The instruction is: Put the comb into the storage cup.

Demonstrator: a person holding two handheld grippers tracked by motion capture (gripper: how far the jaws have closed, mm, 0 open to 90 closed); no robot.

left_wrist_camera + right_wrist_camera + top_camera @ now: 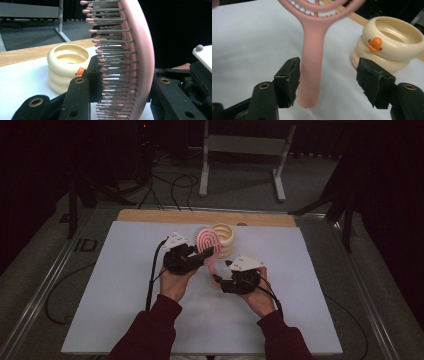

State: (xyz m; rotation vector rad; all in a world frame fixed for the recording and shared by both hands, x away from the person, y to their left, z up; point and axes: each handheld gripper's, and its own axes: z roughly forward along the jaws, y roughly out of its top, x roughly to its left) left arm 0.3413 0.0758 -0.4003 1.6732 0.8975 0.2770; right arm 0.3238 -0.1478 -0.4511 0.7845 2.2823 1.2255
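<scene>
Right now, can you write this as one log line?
left gripper: shut on hairbrush | right gripper: open around handle | ring holder: on table

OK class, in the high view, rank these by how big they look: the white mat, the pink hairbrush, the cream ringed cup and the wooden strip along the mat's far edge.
1. White mat, by far.
2. Wooden strip, long but thin.
3. Pink hairbrush and cream ringed cup: too alike to rank; they overlap.

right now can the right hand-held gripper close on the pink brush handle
Probably yes. The right hand-held gripper is open with the brush handle already between its jaws, near one of them, and nothing sits in the gap. The left hand-held gripper grips the brush head, steadying it.
</scene>
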